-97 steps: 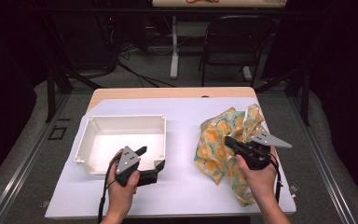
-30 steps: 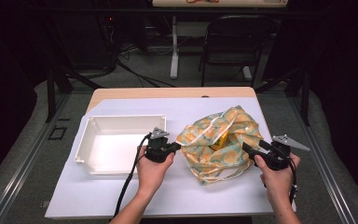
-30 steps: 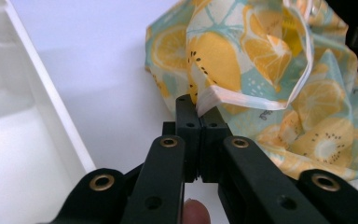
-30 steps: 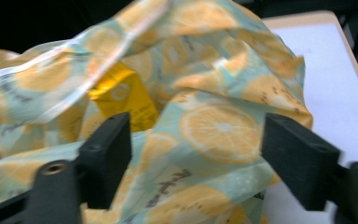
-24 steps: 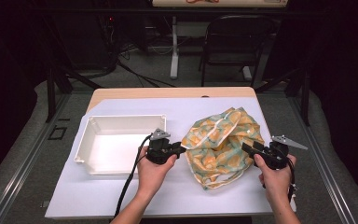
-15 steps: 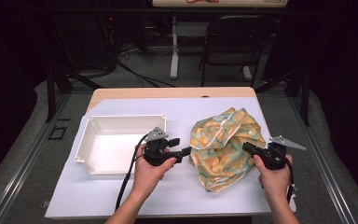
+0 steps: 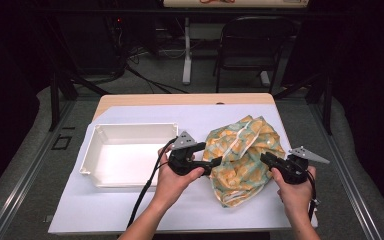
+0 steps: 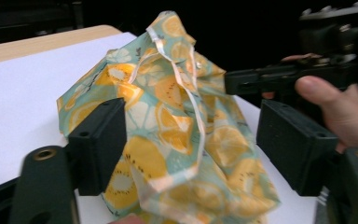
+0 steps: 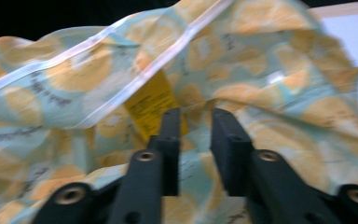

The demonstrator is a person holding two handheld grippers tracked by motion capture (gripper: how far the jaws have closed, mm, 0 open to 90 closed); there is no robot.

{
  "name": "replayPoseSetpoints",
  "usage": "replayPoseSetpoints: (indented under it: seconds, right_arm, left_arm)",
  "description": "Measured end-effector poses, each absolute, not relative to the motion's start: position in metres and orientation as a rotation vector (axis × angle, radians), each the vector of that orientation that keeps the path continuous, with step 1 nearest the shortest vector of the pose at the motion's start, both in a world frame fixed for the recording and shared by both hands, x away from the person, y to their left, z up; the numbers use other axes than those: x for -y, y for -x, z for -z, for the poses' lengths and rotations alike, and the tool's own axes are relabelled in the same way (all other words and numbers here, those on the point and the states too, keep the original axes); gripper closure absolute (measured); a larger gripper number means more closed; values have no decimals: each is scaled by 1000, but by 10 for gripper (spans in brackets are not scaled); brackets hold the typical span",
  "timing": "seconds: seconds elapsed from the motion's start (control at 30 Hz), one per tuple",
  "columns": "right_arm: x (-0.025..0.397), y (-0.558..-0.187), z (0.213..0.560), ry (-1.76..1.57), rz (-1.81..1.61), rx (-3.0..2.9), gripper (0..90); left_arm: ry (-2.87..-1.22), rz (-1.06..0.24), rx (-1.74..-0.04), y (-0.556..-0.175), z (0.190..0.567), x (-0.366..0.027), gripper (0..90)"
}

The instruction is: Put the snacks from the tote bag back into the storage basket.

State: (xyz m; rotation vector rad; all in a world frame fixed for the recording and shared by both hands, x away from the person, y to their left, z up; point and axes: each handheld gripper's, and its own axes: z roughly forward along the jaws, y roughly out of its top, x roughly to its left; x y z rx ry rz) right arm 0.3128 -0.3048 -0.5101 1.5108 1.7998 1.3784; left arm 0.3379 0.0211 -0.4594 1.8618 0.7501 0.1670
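Jaws of the left gripper (image 8: 191,154) are spread around the cloth bag (image 7: 242,157); the right gripper (image 9: 193,140) is pinched on it. Fabric could be dropped if the thin fold slips.

A dim lab: a paper-covered table (image 7: 130,210) on metal framing, floor cables (image 7: 145,50), a folding chair (image 7: 252,42).

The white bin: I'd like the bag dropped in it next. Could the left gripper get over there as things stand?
Probably yes. The left gripper sits just beside the white bin, nothing lies between them, and its jaws stand open around the lemon-print bag.
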Motion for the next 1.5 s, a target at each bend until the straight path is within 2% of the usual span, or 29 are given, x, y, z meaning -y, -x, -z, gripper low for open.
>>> replayPoseSetpoints:
  seconds: [0.07, 0.13, 0.17, 0.2, 0.23, 0.27, 0.3, 0.37, 0.4, 0.43, 0.53, 0.57, 0.6, 0.67, 0.73, 0.8, 0.83, 0.87, 0.9, 0.93, 0.97, 1.1, 1.13, 1.33, 1.4, 1.5]
  right_arm:
    - [305, -312, 508, -1520, -1314, -1734, 460]
    - [308, -314, 507, -1550, -1241, -1694, 269]
    - [308, -314, 507, -1550, -1241, -1694, 269]
    - [310, -315, 508, -1571, -1230, -1677, 221]
    - [315, -319, 511, -1615, -1217, -1669, 168]
    - [315, -319, 511, -1615, -1217, -1669, 168]
    - [318, -322, 514, -1654, -1201, -1655, 119]
    - [319, -323, 515, -1671, -1193, -1625, 97]
    - [321, -324, 516, -1681, -1196, -1627, 91]
    - [320, -327, 519, -1696, -1224, -1628, 92]
    - [317, -331, 524, -1703, -1219, -1695, 152]
    - [316, -333, 526, -1707, -1218, -1714, 199]
    - [316, -333, 526, -1707, -1218, -1714, 199]
    - [313, -335, 531, -1721, -1223, -1748, 333]
    - [310, -336, 533, -1718, -1236, -1743, 526]
    - [310, -335, 532, -1716, -1242, -1725, 620]
    - [311, -332, 528, -1695, -1271, -1699, 734]
    - [311, -332, 528, -1695, -1271, -1699, 734]
    - [311, -331, 525, -1658, -1312, -1694, 810]
    - [311, -331, 525, -1658, -1312, -1694, 810]
    - [310, -332, 520, -1603, -1334, -1736, 864]
    - [302, -334, 509, -1505, -1357, -1762, 888]
    - [299, -336, 508, -1489, -1362, -1761, 888]
    - [290, -344, 507, -1431, -1354, -1807, 890]
    - [288, -346, 509, -1427, -1325, -1838, 889]
    - [286, -348, 516, -1428, -1305, -1868, 889]
  left_arm:
    - [-1888, -180, -767, -344, 463, -13, 158]
    - [-1905, -202, -785, -349, 466, -3, 158]
    - [-1919, -211, -795, -351, 467, 1, 158]
    - [-1927, -220, -807, -352, 469, 6, 164]
    - [-1933, -227, -819, -353, 471, 10, 214]
    - [-1946, -253, -833, -353, 473, 14, 214]
    - [-1973, -283, -848, -354, 475, 17, 379]
    - [-2016, -307, -863, -356, 479, 22, 409]
    - [-2034, -314, -870, -357, 481, 23, 463]
    - [-2052, -322, -893, -359, 484, 23, 607]
    - [-2045, -291, -894, -363, 485, 21, 812]
    - [-2042, -282, -897, -364, 485, 19, 853]
    - [-2025, -286, -906, -365, 484, 18, 871]
    - [-2000, -301, -914, -366, 481, 14, 881]
    - [-1969, -319, -934, -370, 477, 8, 889]
    - [-1944, -326, -978, -375, 475, 1, 892]
    - [-1936, -335, -1005, -380, 475, -4, 894]
    - [-1926, -340, -1032, -383, 476, -7, 894]
    - [-1914, -351, -1068, -387, 477, -11, 894]
    - [-1903, -355, -1106, -391, 478, -14, 894]
    - [-1906, -359, -1148, -395, 479, -18, 894]
    - [-1974, -426, -1243, -403, 489, -15, 893]
    - [-2057, -474, -1240, -401, 492, -7, 893]
    - [-2231, -536, -1223, -394, 502, 18, 880]
    - [-2251, -546, -1231, -390, 511, 26, 864]
    - [-2176, -563, -1247, -382, 527, 34, 864]
